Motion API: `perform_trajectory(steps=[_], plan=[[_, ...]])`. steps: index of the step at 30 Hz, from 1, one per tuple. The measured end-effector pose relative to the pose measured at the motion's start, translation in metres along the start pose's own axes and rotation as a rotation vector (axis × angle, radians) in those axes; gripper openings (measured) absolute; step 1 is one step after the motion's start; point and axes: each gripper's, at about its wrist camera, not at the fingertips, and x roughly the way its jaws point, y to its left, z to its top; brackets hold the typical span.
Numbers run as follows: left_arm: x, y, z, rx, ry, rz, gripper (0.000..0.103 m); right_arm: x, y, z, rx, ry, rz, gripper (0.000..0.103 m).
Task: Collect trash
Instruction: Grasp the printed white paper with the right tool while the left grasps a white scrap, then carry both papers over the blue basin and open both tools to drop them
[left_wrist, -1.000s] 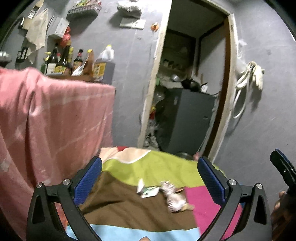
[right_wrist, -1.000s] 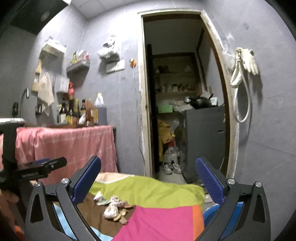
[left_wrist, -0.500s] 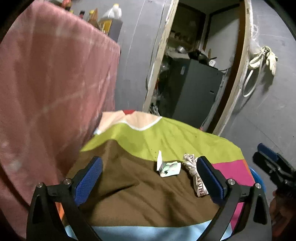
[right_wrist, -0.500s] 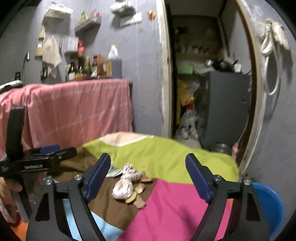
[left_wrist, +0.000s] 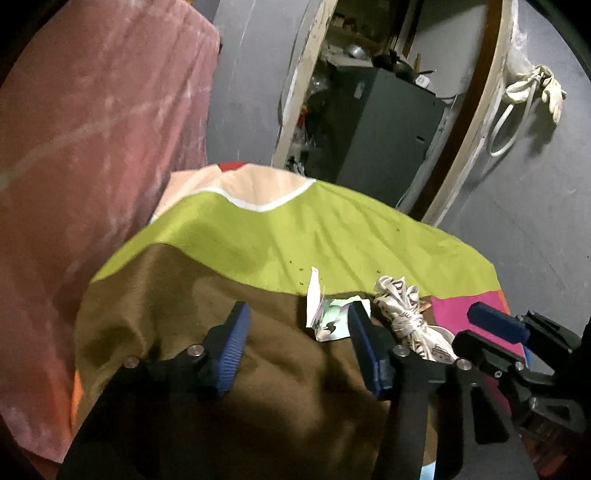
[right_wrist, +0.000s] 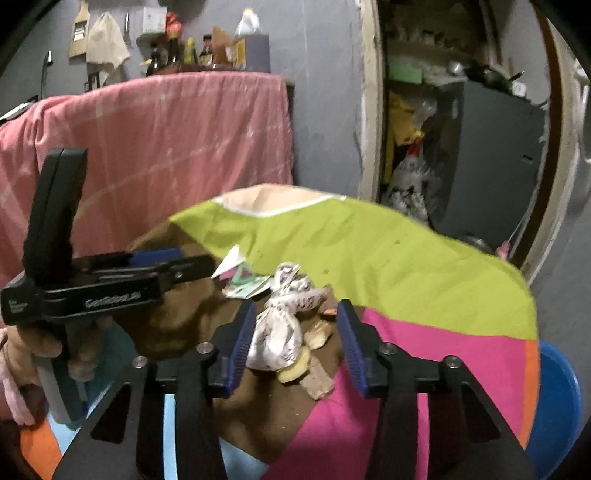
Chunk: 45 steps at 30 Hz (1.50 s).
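A small pile of trash lies on the table's colourful cloth (left_wrist: 280, 240): a knotted printed plastic bag (right_wrist: 279, 328), a folded paper wrapper (right_wrist: 242, 280) and several brown food scraps (right_wrist: 314, 373). The bag (left_wrist: 406, 314) and wrapper (left_wrist: 327, 314) also show in the left wrist view. My left gripper (left_wrist: 297, 345) is open and empty, hovering just left of the wrapper. My right gripper (right_wrist: 295, 341) is open and empty, its jaws either side of the bag, close above it. The left gripper (right_wrist: 110, 280) shows from the side in the right wrist view.
A blue bin (right_wrist: 554, 402) stands low beside the table's right edge. A pink cloth-covered counter (right_wrist: 166, 147) with bottles (right_wrist: 199, 51) stands behind on the left. An open doorway with a dark cabinet (left_wrist: 380, 133) lies beyond the table.
Both grippers have tilted down and moved in toward the trash pile. Both jaws have narrowed but remain open. The right gripper now brackets the bag.
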Motion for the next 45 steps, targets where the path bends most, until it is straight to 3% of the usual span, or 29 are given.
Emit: perform_trajectory(steps=[3, 8, 11, 13, 16, 21, 31, 35, 45], plan=[[0.009, 0.003, 0.001, -0.017, 0.038, -0.014, 0.035, 0.007, 0.0, -0.001, -0.002, 0.023, 0.012, 0.035], [0.02, 0.008, 0.003, -0.039, 0.087, -0.035, 0.03, 0.019, -0.001, -0.005, 0.007, 0.074, 0.044, 0.035], [0.023, 0.009, 0.006, -0.039, 0.103, -0.041, 0.02, 0.022, -0.001, -0.007, 0.016, 0.086, 0.057, 0.034], [0.025, 0.01, 0.008, -0.043, 0.113, -0.032, 0.012, 0.023, 0.0, -0.006, 0.021, 0.091, 0.07, 0.022], [0.024, 0.008, 0.007, -0.056, 0.112, -0.029, 0.008, 0.022, 0.001, -0.006, 0.019, 0.088, 0.085, 0.013], [0.009, 0.004, 0.007, -0.05, 0.067, -0.013, 0.001, 0.014, 0.0, -0.006, 0.028, 0.067, 0.102, 0.005], [-0.036, -0.019, 0.004, -0.02, -0.083, 0.013, 0.001, -0.039, -0.005, 0.001, 0.04, -0.148, 0.026, 0.004], [-0.057, -0.04, 0.006, 0.01, -0.163, -0.002, 0.001, -0.071, -0.009, 0.007, 0.029, -0.255, -0.035, 0.004], [-0.094, -0.093, 0.016, 0.083, -0.322, -0.059, 0.001, -0.126, -0.024, 0.015, 0.038, -0.408, -0.131, 0.004]])
